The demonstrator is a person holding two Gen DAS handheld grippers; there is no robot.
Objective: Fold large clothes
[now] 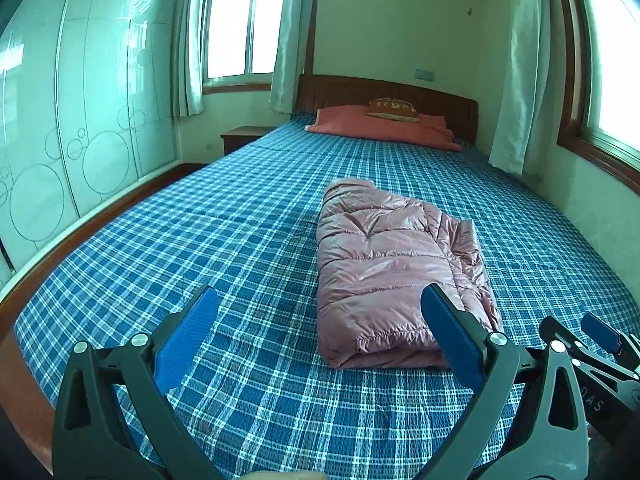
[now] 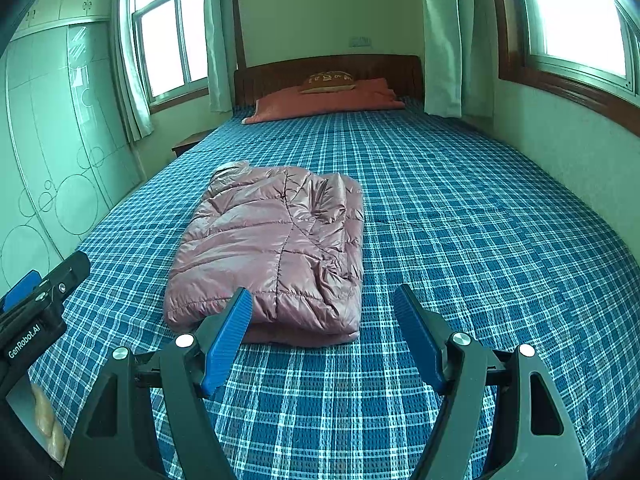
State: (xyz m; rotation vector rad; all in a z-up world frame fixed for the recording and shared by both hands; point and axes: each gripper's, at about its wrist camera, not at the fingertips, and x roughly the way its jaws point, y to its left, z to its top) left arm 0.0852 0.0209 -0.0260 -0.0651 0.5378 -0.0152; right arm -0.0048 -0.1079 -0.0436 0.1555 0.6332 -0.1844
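Jacket (image 1: 396,268) lies folded in a compact bundle mid-bed (image 1: 200,240) — fold looks complete. My left tongs (image 1: 320,312) and right tongs (image 2: 322,312) gape wide, empty, held just short.

Both wrist views low over bed (image 1: 240,220), facing headboard (image 2: 328,68), sharing jacket (image 1: 384,264)

Daylight pours in through the windows (image 1: 236,28), which are blown out to plain white. The room is bright, with a green-blue cast. Glare streaks the glossy wardrobe (image 1: 80,112) and sheens the pink jacket (image 2: 272,248). Shadows are soft. Fisheye bending curves walls and bed (image 2: 460,220) edges; corners go black.
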